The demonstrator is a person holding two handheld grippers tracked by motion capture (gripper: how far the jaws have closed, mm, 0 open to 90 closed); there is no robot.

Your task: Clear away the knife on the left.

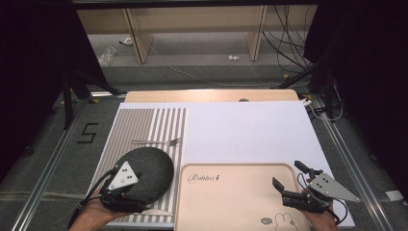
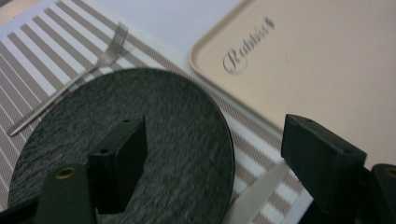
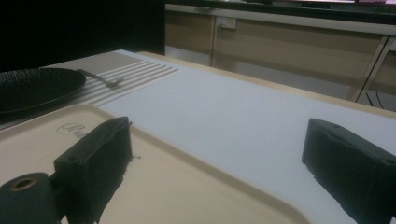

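Nearest the high camera, two hands come in from the bottom edge, each holding a claw. The left claw point(image 1: 126, 180) hangs over the near side of a dark round plate point(image 1: 149, 163); in the left gripper view its jaws stand wide apart, one over the plate's dark surface and the other past the plate's rim on the tray side, gripping nothing. I cannot tell whether either jaw touches the plate.

The plate lies on a striped mat point(image 1: 144, 126), just left of a beige tray point(image 1: 231, 192) that sits at the near middle of the bench point(image 1: 250, 127). A fork point(image 1: 156, 142) rests on the mat just beyond the plate, apart from it. A pale strip point(image 2: 259, 193), perhaps paper, pokes out by the plate's near rim on the tray side.

The right claw point(image 1: 288, 180) is over the right end of the tray, released as well, its jaws spread with only tray and bench between them in the right gripper view.

As a judgement, the work looks barely begun: the plate is being approached but not yet held, the tray carries nothing, and the fork is untouched. Closing on the plate's rim, lifting it, and probably setting it on the tray all remain.
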